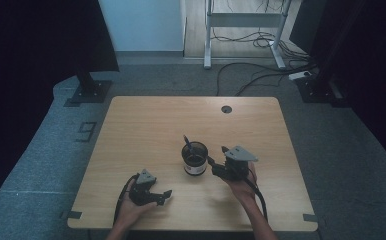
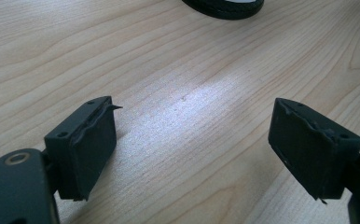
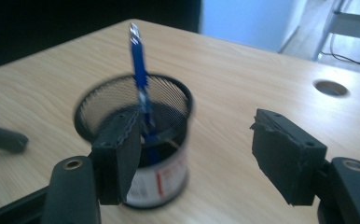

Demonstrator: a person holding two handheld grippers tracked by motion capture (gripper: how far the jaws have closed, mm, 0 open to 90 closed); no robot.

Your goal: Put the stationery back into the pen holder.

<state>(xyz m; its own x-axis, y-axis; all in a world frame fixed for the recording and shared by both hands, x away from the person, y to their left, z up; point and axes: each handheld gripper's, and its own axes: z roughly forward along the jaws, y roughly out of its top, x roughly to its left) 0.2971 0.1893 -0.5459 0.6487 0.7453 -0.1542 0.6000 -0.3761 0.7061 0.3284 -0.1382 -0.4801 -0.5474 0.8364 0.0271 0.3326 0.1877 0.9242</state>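
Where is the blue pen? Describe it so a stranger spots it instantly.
Find the wooden table, then the black mesh cup near its middle. The blue pen stands tilted inside it, the sole thing poking above the rim.

A mesh pen cup (image 1: 195, 158) stands near the middle of the table (image 1: 141, 125), a pen (image 3: 141, 79) upright inside it. The right gripper (image 1: 220, 159) sits just right of it; the left gripper (image 1: 164, 196) lies nearer the front edge, left.

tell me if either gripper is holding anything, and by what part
Nothing is held. The left gripper is open over bare table, and the right gripper is open beside the mesh cup with the pen in it.
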